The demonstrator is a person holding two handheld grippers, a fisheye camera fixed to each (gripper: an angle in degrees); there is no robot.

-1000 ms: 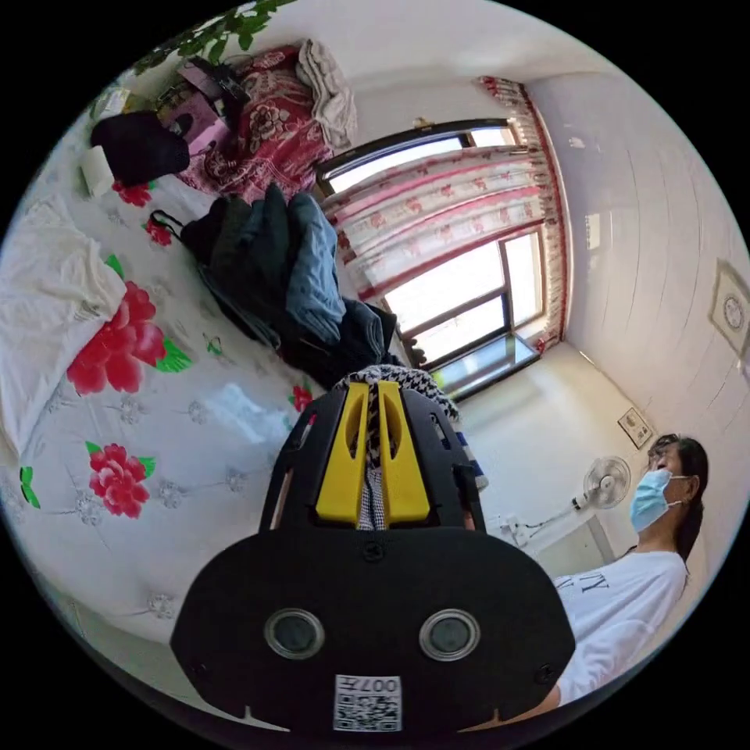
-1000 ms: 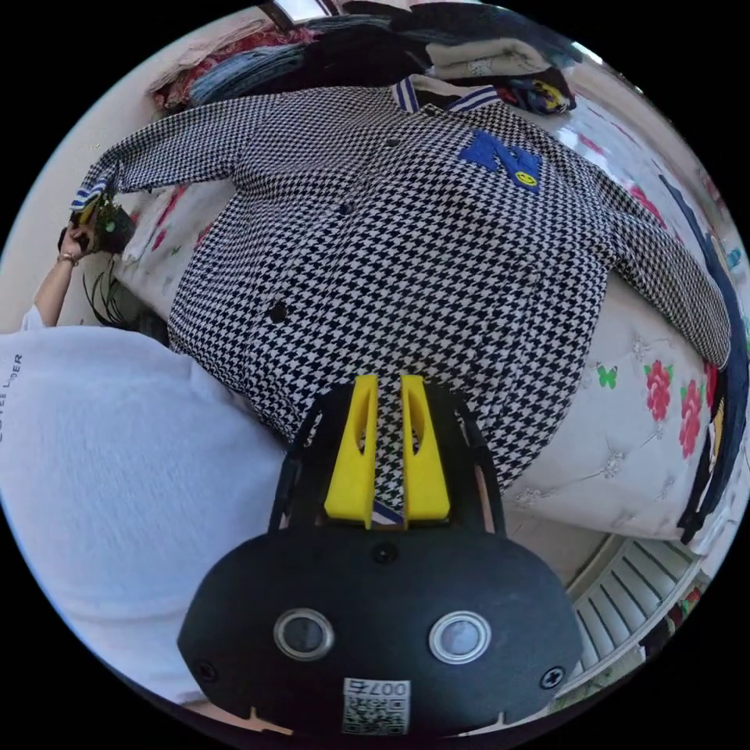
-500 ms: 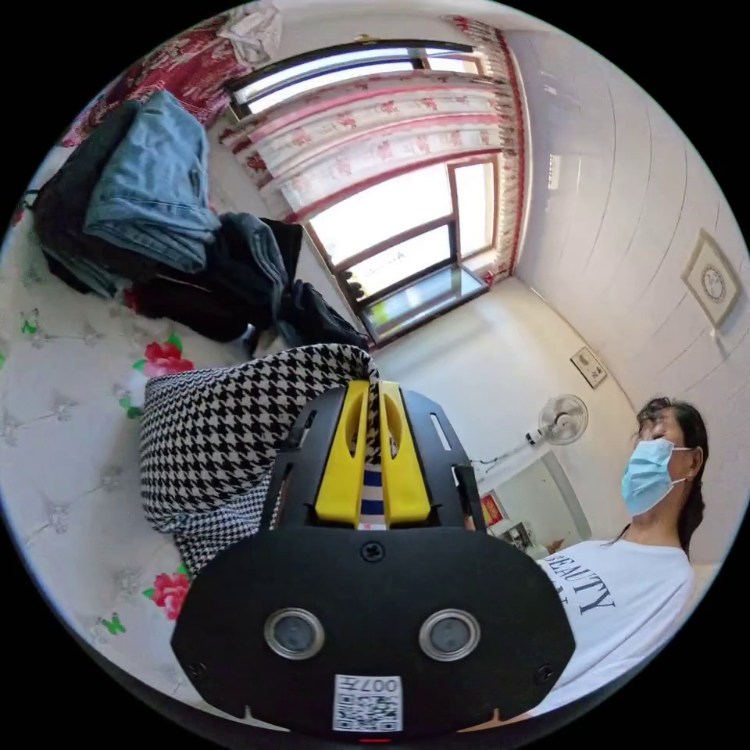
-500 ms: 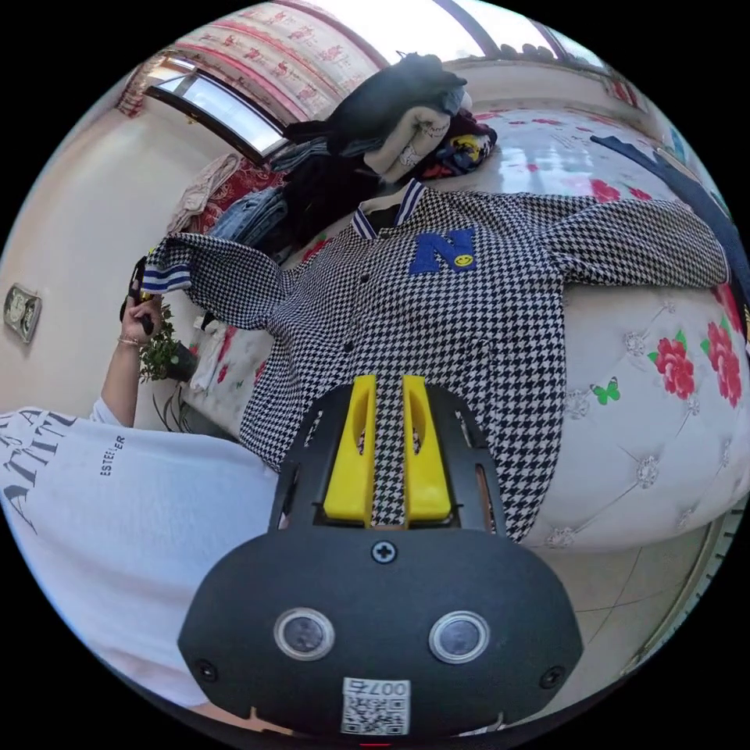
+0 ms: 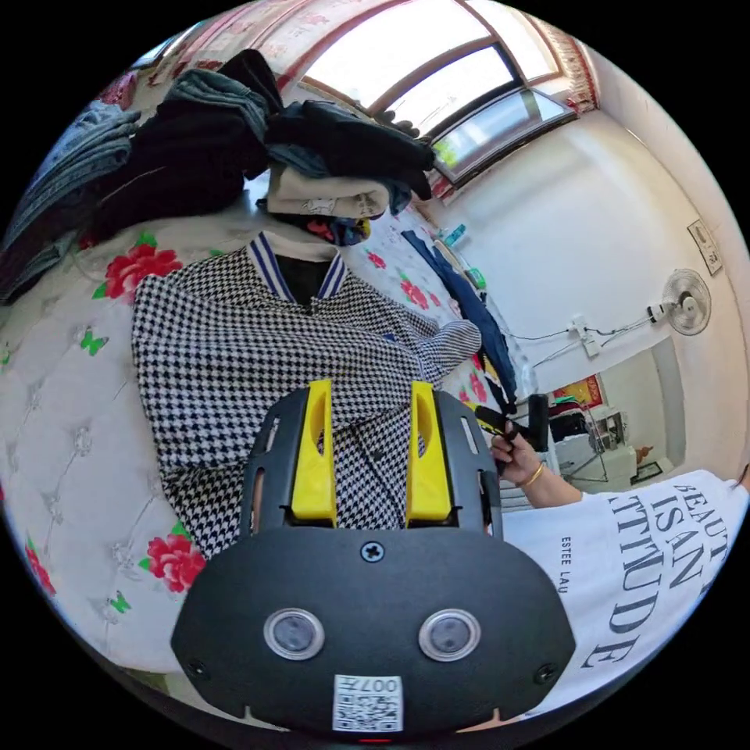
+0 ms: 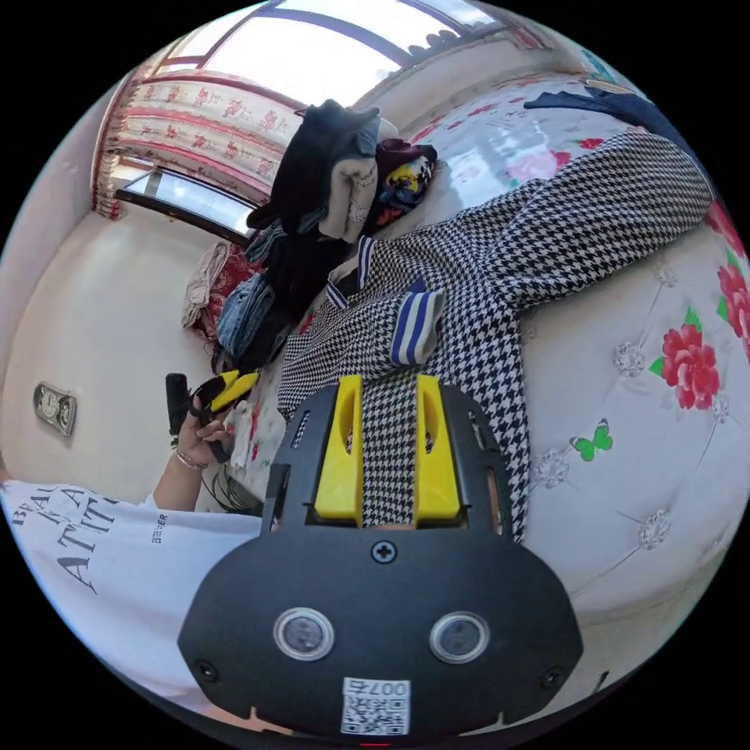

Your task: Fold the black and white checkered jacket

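While the checkered jacket lay on the floral bedspread with one striped cuff folded across its front, the left gripper and the right gripper hung over it, jaws parted.

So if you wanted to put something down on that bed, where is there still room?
There is bare flowered bedspread along the near edge, beside the jacket, under its outstretched sleeve. In the left gripper view, another bare patch lies on the jacket's other side. The far end by the window is crowded with a clothes pile.
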